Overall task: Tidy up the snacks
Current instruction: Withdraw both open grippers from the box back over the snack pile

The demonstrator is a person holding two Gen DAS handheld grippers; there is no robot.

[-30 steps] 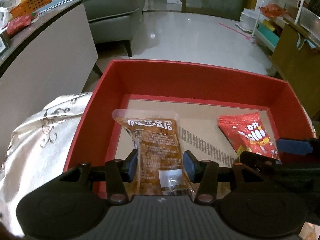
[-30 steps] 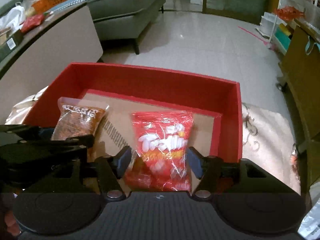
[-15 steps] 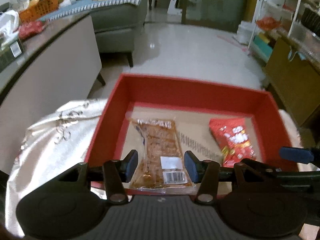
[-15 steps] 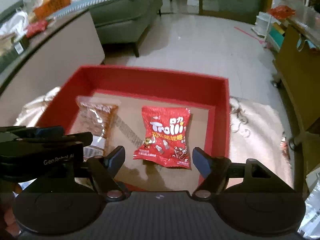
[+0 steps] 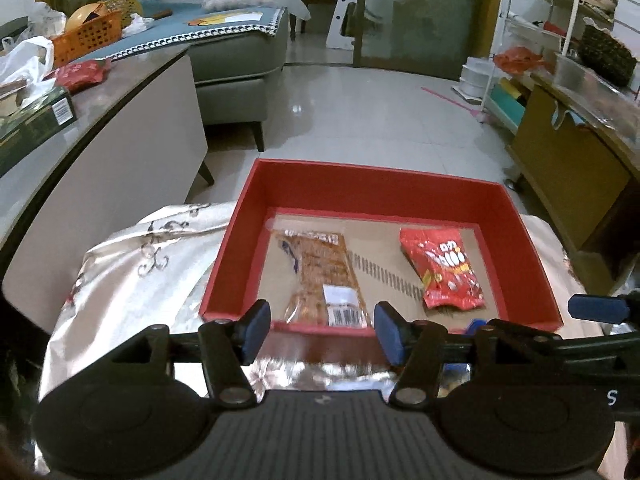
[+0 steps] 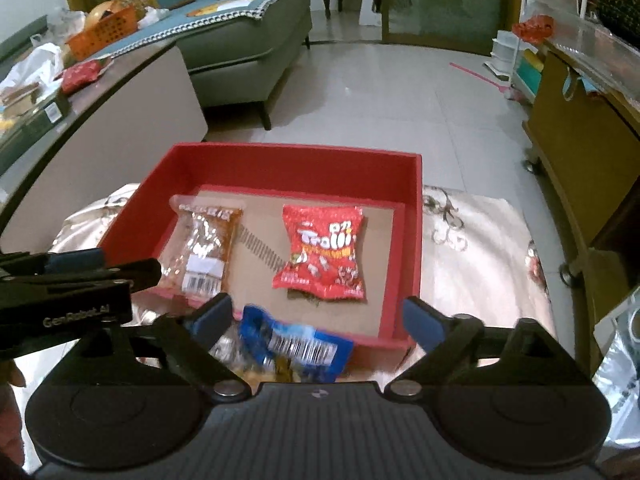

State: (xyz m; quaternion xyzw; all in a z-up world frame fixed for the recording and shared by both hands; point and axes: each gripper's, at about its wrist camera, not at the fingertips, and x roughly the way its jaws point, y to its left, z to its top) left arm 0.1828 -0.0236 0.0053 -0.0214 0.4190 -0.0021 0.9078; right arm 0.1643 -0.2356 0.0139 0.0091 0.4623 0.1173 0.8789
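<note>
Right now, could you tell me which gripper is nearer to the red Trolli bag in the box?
Right. The right gripper hangs just in front of the red Trolli bag, jaws opening, nothing between them. The left gripper sits farther left, lined up with the brown snack pack.

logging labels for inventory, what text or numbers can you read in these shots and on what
"Trolli": red snack bag in the red box.
"GenRobot.AI": side of the left tongs.
Brown snack packet: top print and barcode label too blurred to read.
Blue packet: barcode digits unreadable.
</note>
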